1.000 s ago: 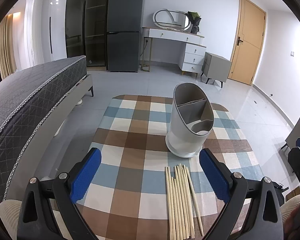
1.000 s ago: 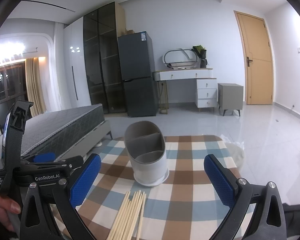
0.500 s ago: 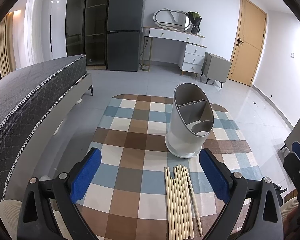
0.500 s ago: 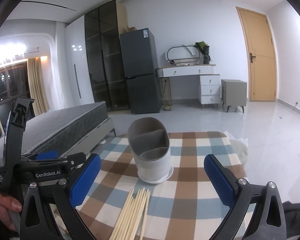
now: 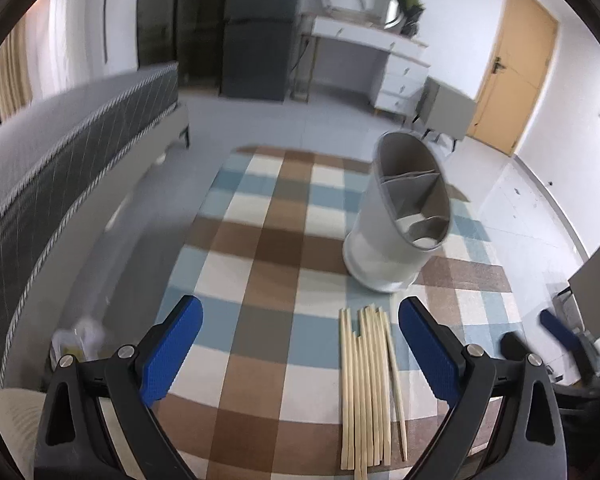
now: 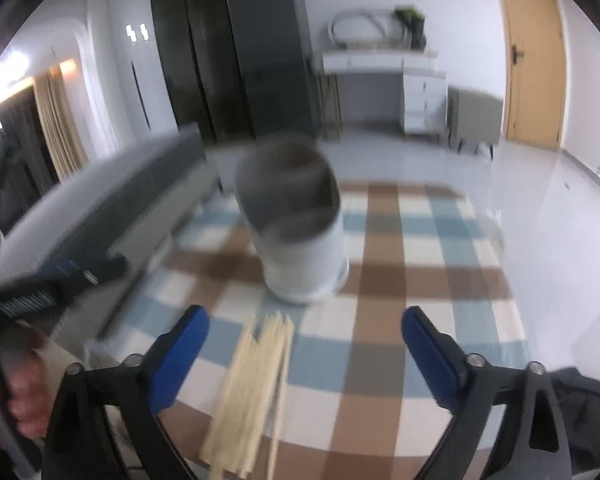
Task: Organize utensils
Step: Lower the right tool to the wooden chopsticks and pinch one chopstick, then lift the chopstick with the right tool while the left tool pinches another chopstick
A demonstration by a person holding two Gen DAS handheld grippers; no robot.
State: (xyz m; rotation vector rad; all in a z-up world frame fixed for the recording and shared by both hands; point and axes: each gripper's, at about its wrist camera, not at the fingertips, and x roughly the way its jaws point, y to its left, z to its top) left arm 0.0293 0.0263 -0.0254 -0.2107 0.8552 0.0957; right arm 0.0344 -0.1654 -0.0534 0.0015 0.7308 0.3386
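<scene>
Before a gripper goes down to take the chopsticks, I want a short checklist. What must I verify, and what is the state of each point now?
1. Left gripper open, nothing held: ok.
2. Right gripper open, nothing held: ok.
3. Chopsticks lie flat in one bundle on the checkered tablecloth, reachable: ok.
4. Utensil holder upright, beyond the chopstick tips and apart from them: ok.
5. Holder compartments free of utensils: ok in the left wrist view; the right wrist view is too blurred.
6. Right wrist picture sharp enough to aim: not ok, motion blur.
</scene>
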